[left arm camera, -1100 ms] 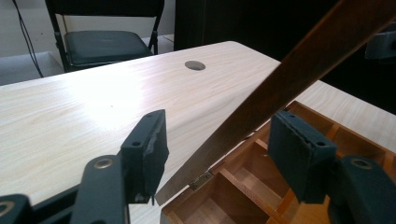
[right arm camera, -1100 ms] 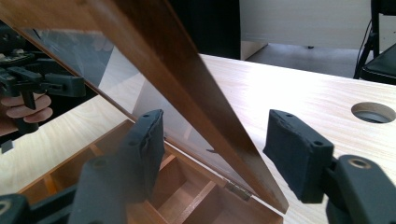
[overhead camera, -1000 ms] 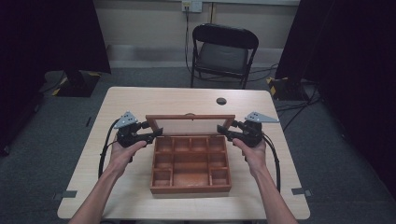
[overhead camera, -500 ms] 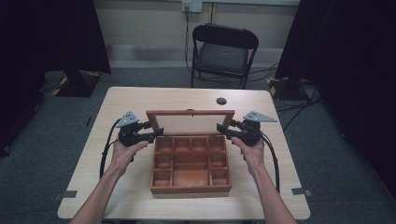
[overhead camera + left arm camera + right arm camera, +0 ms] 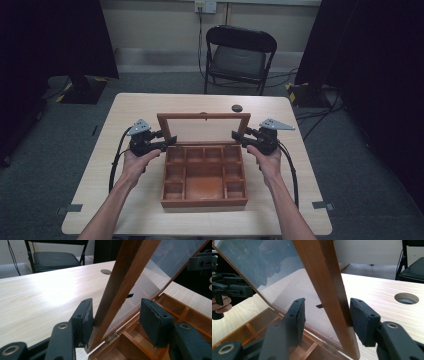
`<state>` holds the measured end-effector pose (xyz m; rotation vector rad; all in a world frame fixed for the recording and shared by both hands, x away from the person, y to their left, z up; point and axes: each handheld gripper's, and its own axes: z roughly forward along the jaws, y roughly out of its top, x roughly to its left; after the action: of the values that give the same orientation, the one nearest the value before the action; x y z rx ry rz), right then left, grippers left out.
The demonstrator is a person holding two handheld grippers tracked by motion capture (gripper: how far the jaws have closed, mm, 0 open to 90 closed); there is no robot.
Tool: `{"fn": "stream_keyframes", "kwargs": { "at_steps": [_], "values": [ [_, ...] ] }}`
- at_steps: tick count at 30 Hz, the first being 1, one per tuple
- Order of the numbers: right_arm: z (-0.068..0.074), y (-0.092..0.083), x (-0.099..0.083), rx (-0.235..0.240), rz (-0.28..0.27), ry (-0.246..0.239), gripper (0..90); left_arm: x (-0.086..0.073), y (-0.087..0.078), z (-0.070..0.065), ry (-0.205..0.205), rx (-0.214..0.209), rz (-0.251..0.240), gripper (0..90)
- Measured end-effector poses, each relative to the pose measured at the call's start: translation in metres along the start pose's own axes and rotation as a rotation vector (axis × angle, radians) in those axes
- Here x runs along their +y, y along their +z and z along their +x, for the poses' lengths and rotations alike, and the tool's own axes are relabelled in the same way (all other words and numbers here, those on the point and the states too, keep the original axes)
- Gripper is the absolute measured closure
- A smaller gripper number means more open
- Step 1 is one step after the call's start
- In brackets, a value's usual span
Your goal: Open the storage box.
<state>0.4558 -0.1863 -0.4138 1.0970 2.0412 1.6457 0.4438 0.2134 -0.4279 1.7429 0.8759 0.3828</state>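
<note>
A wooden box (image 5: 204, 202) with several empty compartments sits mid-table. Its glass lid (image 5: 203, 116) stands raised on rear hinges and leans back. My left gripper (image 5: 169, 141) is open, its jaws straddling the lid's left frame (image 5: 125, 277). The left pad (image 5: 85, 316) rests against the wood and the right pad (image 5: 153, 318) stands apart over the box. My right gripper (image 5: 238, 135) is open too, straddling the lid's right frame (image 5: 322, 277). Its right pad (image 5: 362, 320) is close against the wood and its left pad (image 5: 297, 315) stands off the glass.
The light wooden table (image 5: 125, 200) has a round cable hole (image 5: 237, 107) behind the box. A black folding chair (image 5: 239, 55) stands beyond the far edge. Dark curtains hang at both sides. A brass hinge (image 5: 111, 338) joins lid and box.
The lid has swung from nearly edge-on to leaning further back, showing more of its glass face. Both grippers stayed at its sides and followed it slightly.
</note>
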Motion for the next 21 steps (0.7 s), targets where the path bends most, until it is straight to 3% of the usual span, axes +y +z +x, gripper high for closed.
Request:
{"fn": "stream_keyframes", "kwargs": {
  "at_steps": [7,13,16,21],
  "values": [
    [-0.002,0.004,-0.001,-0.004,-0.004,0.007,47.4,-0.002,0.003,0.001,-0.004,0.002,0.003,43.7],
    [-0.003,0.01,-0.004,0.002,0.016,0.018,41.2,-0.003,0.006,0.001,-0.007,-0.003,0.016,41.3],
    [-0.003,0.013,-0.005,-0.01,0.03,0.034,34.3,-0.004,0.008,0.0,-0.014,0.003,0.028,38.7],
    [-0.007,0.016,-0.007,-0.039,0.031,0.043,34.8,-0.005,0.012,0.001,-0.02,0.007,0.03,37.4]
  ]
}}
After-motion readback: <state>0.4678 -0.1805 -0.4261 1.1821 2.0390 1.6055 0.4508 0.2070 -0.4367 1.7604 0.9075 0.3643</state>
